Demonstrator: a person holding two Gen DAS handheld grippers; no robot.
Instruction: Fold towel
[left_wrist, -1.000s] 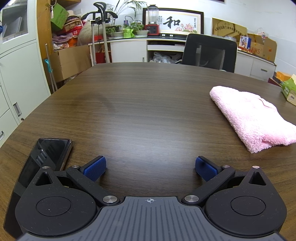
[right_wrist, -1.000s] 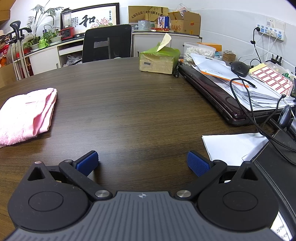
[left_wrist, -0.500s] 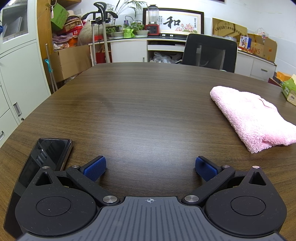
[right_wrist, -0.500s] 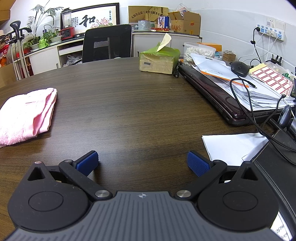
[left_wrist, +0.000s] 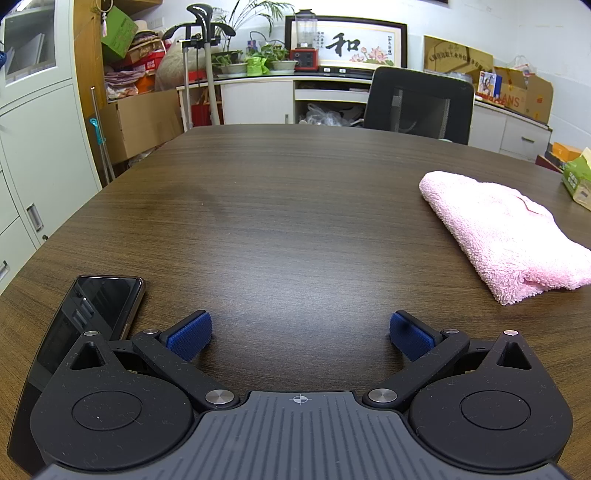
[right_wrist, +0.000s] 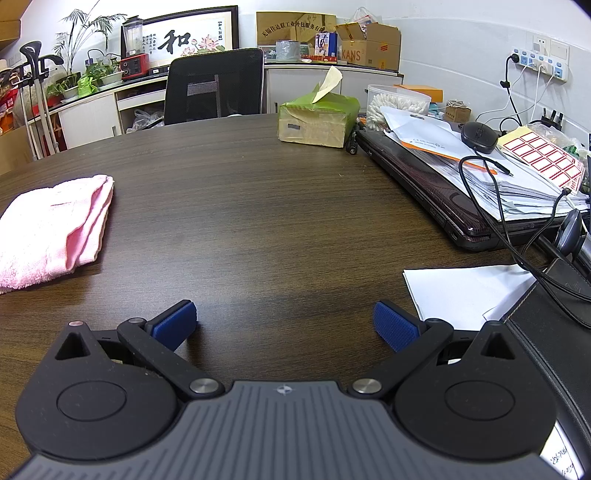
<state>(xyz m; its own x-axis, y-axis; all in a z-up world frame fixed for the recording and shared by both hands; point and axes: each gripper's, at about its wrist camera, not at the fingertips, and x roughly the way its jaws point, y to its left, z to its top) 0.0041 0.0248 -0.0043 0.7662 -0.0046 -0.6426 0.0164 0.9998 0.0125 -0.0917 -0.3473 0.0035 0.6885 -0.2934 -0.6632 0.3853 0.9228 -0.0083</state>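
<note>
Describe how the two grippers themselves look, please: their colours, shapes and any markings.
The left gripper and right gripper look alike: a ribbed grey body bearing a small crosshair mark, two round black discs, black linkage arms with silver pivot pins, and fingers tipped with textured blue pads. No cables, hands or sleeves show.

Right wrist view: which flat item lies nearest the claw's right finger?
The loose white paper sheet, bare on the table beside that finger. The laptop and its paper pile sit farther back.
</note>
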